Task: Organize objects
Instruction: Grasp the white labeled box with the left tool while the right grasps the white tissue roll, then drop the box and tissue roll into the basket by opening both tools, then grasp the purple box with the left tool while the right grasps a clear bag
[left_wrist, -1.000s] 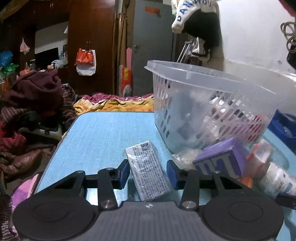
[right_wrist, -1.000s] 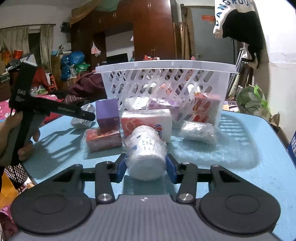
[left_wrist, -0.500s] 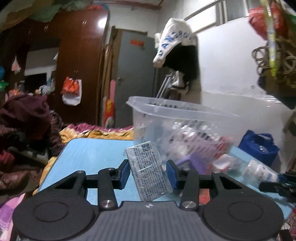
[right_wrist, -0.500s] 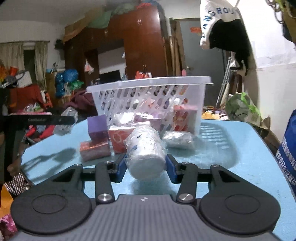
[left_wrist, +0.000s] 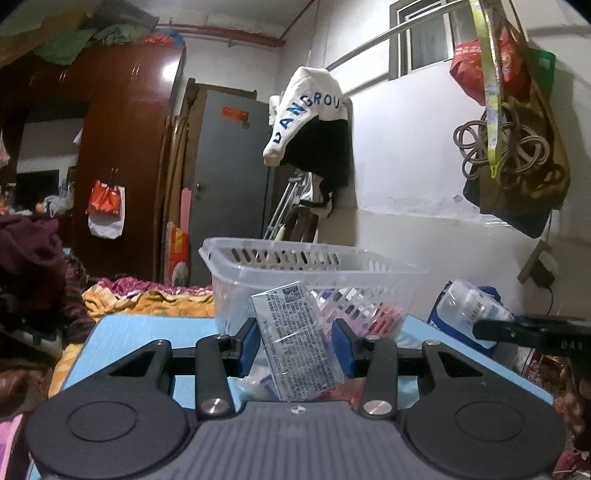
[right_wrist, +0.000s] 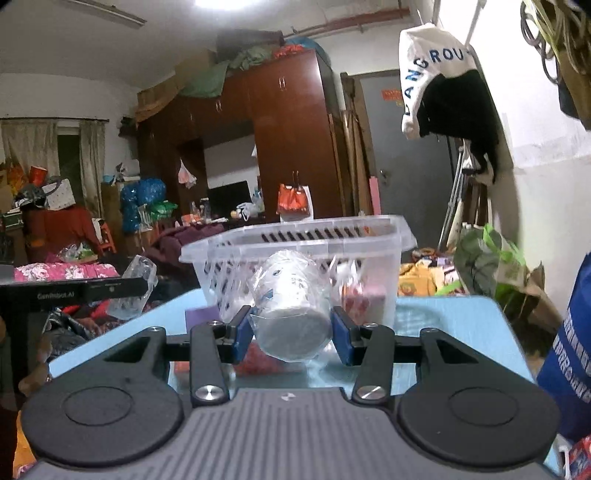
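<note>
My left gripper (left_wrist: 295, 341) is shut on a flat plastic-wrapped packet (left_wrist: 295, 339) with printed text and holds it raised in front of the clear slotted basket (left_wrist: 314, 260). My right gripper (right_wrist: 291, 332) is shut on a wrapped white roll (right_wrist: 290, 306) and holds it raised in front of the same basket (right_wrist: 295, 240). The roll also shows at the right of the left wrist view (left_wrist: 472, 301), held by the other gripper. The packet also shows at the left of the right wrist view (right_wrist: 135, 286). The basket holds several items behind its slotted walls.
The basket stands on a blue table (left_wrist: 147, 328). Purple and red packets (right_wrist: 258, 363) lie on the table under my right gripper. A blue bag (right_wrist: 569, 354) stands at the right. Clothes and bags hang on the wall above.
Both grippers have risen from the table with their objects held. The basket rim now sits lower in both views, near the level of the held objects.
</note>
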